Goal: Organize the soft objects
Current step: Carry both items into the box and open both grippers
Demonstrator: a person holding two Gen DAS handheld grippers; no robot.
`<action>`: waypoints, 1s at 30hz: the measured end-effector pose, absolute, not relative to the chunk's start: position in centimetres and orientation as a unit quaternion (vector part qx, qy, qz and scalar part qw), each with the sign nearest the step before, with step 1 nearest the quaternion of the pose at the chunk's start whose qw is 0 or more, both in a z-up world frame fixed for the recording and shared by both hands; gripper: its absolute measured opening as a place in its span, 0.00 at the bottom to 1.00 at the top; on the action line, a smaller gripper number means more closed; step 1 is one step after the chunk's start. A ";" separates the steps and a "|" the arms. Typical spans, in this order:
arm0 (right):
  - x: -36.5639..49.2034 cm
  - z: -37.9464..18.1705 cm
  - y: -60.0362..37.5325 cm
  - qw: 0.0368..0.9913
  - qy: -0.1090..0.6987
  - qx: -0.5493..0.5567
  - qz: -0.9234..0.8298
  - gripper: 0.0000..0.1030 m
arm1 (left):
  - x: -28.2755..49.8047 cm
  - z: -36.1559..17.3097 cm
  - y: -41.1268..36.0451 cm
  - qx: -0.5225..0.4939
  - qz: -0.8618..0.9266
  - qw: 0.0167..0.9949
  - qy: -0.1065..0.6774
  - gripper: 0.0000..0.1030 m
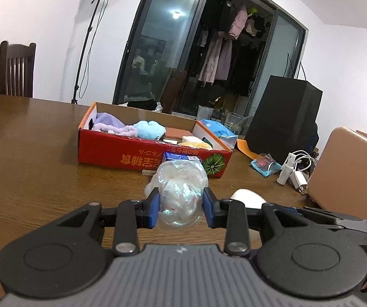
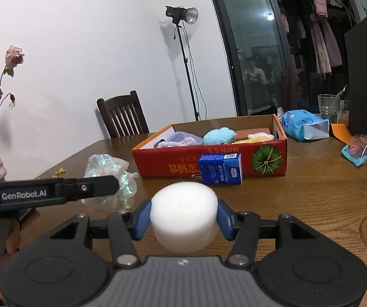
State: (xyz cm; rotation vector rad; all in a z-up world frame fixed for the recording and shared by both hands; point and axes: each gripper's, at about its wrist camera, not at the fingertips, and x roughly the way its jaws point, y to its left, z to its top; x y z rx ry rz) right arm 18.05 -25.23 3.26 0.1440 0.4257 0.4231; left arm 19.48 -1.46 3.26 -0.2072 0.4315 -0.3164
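Both grippers loaded, red box dead ahead across the table.

The left gripper (image 1: 180,206) pinches a crumpled clear plastic bag (image 1: 178,186); the right gripper (image 2: 183,217) pinches a white foam ball (image 2: 184,215). The red box (image 2: 209,161) lies beyond both, roughly equally near, long side facing them, with a blue carton (image 2: 220,168) against its front wall. Inside lie a purple towel (image 1: 109,125), a blue plush (image 1: 148,129) and a yellow plush (image 1: 196,143); a bare patch shows between the plushes.
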 end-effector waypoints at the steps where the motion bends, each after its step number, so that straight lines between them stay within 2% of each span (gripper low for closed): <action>1: 18.2 3.4 -25.4 0.953 0.209 0.073 0.206 0.52 | 19.7 3.3 -1.5 -0.102 -0.155 0.959 0.213 0.33; 5: 20.4 4.4 -26.0 0.954 0.203 0.076 0.209 0.52 | 21.6 4.4 -1.6 -0.098 -0.160 0.961 0.203 0.33; 10: 27.8 7.8 -26.9 0.951 0.186 0.085 0.234 0.52 | 28.3 6.8 -2.1 -0.080 -0.182 0.963 0.182 0.34; 15: 38.3 9.1 -26.0 0.944 0.216 0.083 0.235 0.52 | 38.1 7.4 -2.5 -0.047 -0.189 0.958 0.211 0.34; 20: 47.5 7.2 -24.4 0.926 0.266 0.114 0.242 0.53 | 44.5 5.0 -2.9 -0.033 -0.187 0.948 0.254 0.35; 22: 50.2 6.4 -23.7 0.923 0.282 0.116 0.234 0.53 | 45.7 3.7 -3.3 -0.019 -0.192 0.944 0.269 0.39; 23: 51.3 5.9 -23.2 0.922 0.290 0.113 0.230 0.53 | 46.1 3.1 -3.4 -0.013 -0.195 0.941 0.275 0.48; 26: 52.9 4.6 -21.6 0.916 0.318 0.089 0.226 0.56 | 46.6 1.9 -2.8 -0.013 -0.198 0.938 0.283 0.65; 30: 53.0 3.8 -20.8 0.916 0.322 0.076 0.228 0.64 | 46.9 2.3 -1.1 -0.029 -0.192 0.941 0.279 0.67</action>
